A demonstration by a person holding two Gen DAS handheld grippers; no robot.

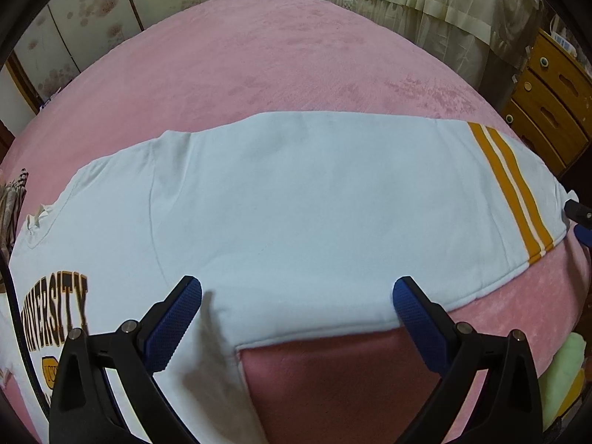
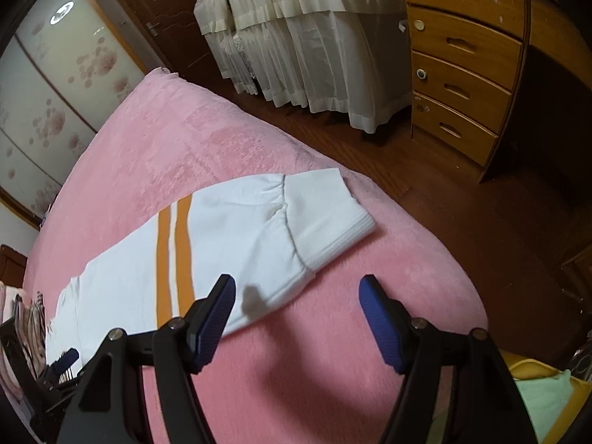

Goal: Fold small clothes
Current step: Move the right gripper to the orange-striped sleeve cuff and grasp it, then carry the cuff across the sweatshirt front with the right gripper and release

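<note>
A white sweatshirt (image 1: 288,199) lies flat on the pink bed cover (image 1: 240,55), its sleeve stretched to the right with two orange stripes (image 1: 510,185). Dark "UNIVERSITY" lettering (image 1: 55,314) shows on its chest at the lower left. My left gripper (image 1: 298,292) hangs open over the sleeve's near hem by the armpit, nothing between its blue pads. In the right wrist view the same sleeve (image 2: 229,244) ends in a ribbed cuff (image 2: 340,222). My right gripper (image 2: 298,288) stands open just above the sleeve's near edge beside the cuff, holding nothing.
A wooden chest of drawers (image 2: 458,59) and a cream lace-draped stand (image 2: 296,37) sit past the bed across a wood floor (image 2: 481,222). Patterned cloth (image 1: 13,199) lies at the bed's left. A pale green item (image 2: 547,399) rests low right. The bed edge (image 2: 462,296) falls away at the right.
</note>
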